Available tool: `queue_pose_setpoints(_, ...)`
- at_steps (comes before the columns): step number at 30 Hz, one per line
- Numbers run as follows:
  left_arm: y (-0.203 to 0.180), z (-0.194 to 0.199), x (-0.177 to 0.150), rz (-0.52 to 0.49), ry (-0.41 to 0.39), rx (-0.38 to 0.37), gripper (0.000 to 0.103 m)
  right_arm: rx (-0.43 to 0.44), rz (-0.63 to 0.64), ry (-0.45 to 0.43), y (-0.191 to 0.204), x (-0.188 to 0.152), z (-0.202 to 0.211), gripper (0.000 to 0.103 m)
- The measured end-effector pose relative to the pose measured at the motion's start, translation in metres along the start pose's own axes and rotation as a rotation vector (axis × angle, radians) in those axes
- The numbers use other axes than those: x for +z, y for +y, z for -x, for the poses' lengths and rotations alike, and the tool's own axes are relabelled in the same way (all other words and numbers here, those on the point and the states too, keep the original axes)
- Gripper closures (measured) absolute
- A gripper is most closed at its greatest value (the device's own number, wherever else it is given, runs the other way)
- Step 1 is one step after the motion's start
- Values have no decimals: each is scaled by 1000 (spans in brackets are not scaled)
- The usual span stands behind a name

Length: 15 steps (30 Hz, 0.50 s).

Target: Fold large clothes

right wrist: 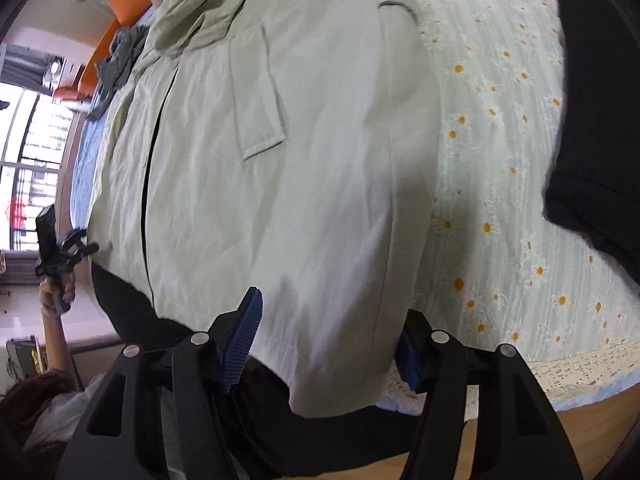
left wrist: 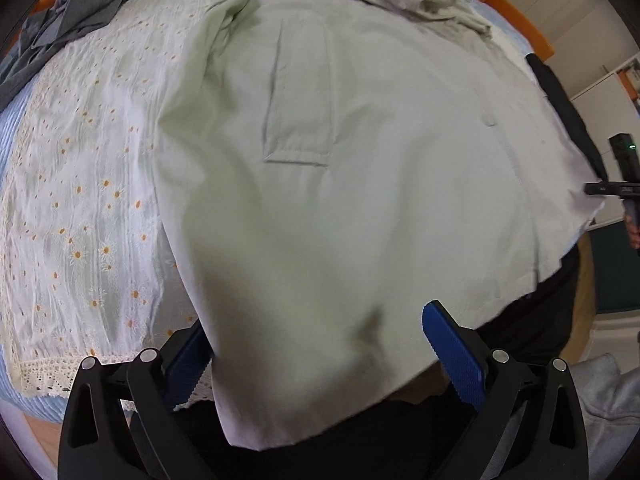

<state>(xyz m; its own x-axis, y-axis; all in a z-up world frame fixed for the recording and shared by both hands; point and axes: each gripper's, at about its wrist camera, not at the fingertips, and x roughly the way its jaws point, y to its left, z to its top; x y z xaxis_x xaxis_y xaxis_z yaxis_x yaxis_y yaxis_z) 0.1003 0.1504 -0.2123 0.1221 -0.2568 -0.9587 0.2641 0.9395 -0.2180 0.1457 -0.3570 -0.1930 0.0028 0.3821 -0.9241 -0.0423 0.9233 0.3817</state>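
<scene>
A large pale green coat [left wrist: 320, 160] with a flap pocket [left wrist: 298, 120] lies spread on the bed; it also fills the right wrist view [right wrist: 280, 160]. My left gripper [left wrist: 316, 352] is open, its blue pads on either side of the coat's hanging hem, which drapes between them. My right gripper [right wrist: 328, 340] is open the same way around another hem corner. Each gripper shows small in the other's view, the right gripper [left wrist: 608, 190] at the coat's far edge and the left gripper [right wrist: 64, 252] by the opposite corner.
The bed has a daisy-print cover [left wrist: 80, 200] with lace trim. A grey garment [left wrist: 72, 20] lies crumpled at the far corner, a black garment [right wrist: 592, 120] at the other side. An orange bed frame [right wrist: 120, 8], a window and a wooden floor [right wrist: 592, 432] surround the bed.
</scene>
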Motion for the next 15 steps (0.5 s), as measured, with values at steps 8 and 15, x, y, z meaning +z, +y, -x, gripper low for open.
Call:
queue_pose_setpoints(8,3,-20,9,56,-56,-28,6,-174,32,73,19,5,-27,55)
queue_pose_setpoints(15,16,-9,7,74,-51,-34,52,-136,17,28,23,4,-12,79)
